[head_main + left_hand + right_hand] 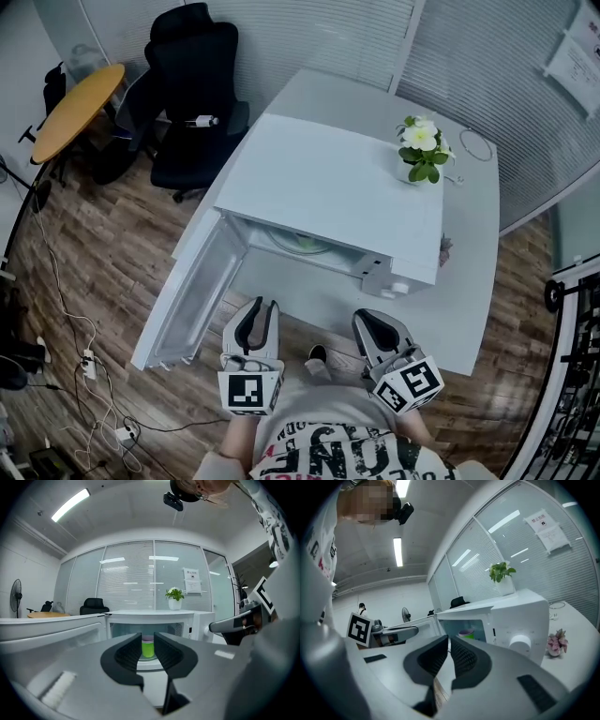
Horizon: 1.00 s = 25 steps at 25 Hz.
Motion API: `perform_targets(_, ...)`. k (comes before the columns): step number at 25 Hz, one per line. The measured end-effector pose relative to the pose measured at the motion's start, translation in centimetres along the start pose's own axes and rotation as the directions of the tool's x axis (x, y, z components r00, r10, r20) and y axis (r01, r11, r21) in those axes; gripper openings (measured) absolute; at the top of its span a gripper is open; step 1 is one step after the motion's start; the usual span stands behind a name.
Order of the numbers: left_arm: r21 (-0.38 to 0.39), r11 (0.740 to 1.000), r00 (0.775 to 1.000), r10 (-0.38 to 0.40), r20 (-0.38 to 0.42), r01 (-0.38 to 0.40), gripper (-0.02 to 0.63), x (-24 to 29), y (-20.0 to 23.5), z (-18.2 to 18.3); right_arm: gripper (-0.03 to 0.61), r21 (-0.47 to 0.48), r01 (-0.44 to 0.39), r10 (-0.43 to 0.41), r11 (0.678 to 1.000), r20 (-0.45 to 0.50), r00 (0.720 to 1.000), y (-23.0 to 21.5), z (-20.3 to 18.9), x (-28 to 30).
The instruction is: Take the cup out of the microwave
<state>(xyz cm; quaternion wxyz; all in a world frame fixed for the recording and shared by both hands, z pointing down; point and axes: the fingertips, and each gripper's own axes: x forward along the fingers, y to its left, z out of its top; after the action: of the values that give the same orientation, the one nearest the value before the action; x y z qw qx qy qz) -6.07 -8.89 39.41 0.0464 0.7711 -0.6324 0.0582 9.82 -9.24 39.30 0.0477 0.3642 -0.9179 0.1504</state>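
Microwave point(328, 178) on white surface point(469, 281), door point(187, 291) swung fully out to the left, so the cavity is open for a straight reach.

Green cup point(148, 648) stands inside, about mid-cavity. It is upright: long axis vertical, mouth up.

Left hand-held gripper point(260, 309) is well short of the opening, jaws moderately apart and empty, cup framed in the gap, likely lined up for a side grasp.

Right hand-held gripper point(449, 644) sits alongside, gap narrow, holding nothing.

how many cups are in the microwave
1: a green cup stands in the middle of the open microwave. Its inner corners are partly hidden, so another may be out of sight.
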Motion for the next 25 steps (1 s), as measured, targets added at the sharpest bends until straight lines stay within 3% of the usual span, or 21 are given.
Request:
perform_targets(14,-0.022,0.997,0.997,-0.071,-0.006,0.071,0.089,3.4,0.0,-0.2,0.026,0.043,0.047,-0.046,0.998,-0.019,0.999,-1.6,-0.3,2.2)
perform_targets(18,-0.062,0.991,0.992,-0.121,-0.045,0.118,0.089,5.2,1.0,0.1,0.026,0.056,0.094,-0.093,0.994,-0.034,0.995,-1.9,-0.2,3.8)
perform_targets(25,-0.045,0.975,0.973,-0.222,-0.057,0.22,0.087,7.7,3.3,0.6,0.025,0.082,0.165,-0.164,0.983,-0.02,0.986,-1.1,0.6,7.1)
